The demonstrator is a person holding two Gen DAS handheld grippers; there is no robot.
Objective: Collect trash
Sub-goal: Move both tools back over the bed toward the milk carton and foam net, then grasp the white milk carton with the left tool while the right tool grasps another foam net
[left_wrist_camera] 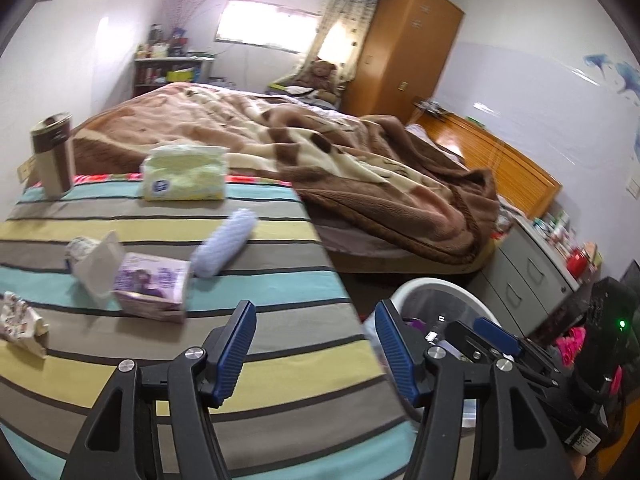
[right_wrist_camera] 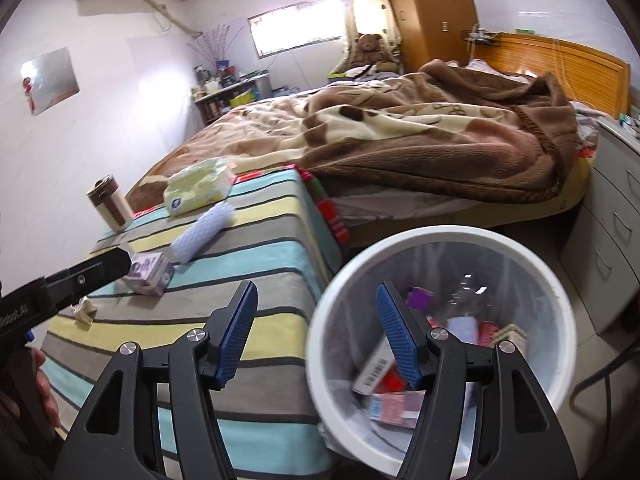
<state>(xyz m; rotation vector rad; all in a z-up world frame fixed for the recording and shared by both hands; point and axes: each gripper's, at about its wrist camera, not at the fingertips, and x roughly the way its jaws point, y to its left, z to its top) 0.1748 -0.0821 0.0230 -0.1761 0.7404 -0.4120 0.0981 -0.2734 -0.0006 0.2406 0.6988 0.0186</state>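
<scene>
Lying opened on striped cloth [left_wrist_camera: 280, 360]: purple carton [left_wrist_camera: 150, 286], flap up.

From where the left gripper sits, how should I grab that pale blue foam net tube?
Grip the pale blue foam net tube across its middle, from above, with the left gripper turned crosswise to its long axis: it lies flat and diagonal on the striped cloth.
</scene>
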